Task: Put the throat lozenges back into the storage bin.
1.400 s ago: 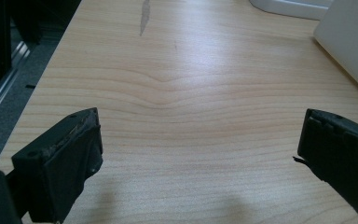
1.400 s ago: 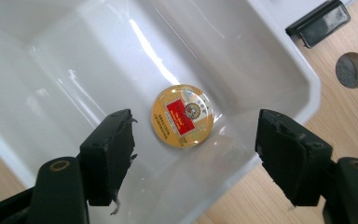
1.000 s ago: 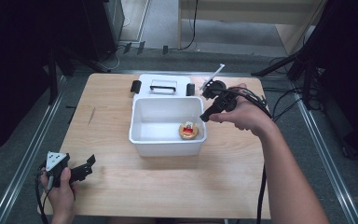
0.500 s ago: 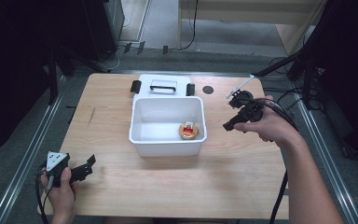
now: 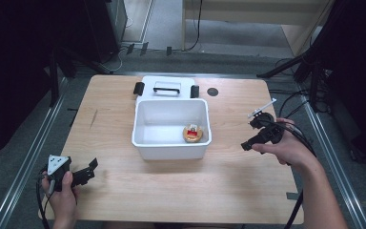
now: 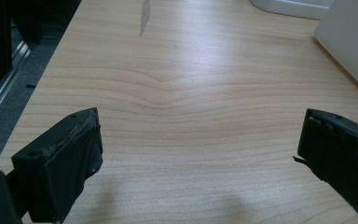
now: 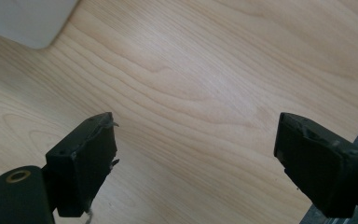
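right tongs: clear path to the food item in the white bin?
Probably yes. The right tongs are open beside the white bin, which has no lid on, and the food item sits exposed in its near right corner.

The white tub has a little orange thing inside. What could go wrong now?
The orange thing sits tight in the tub's near right corner, so open jaws may not fit around it beside the walls. The lid lies touching the tub's far side, so pushing the tub could shove it. The right gripper's cable trails near the table edge and might snag.
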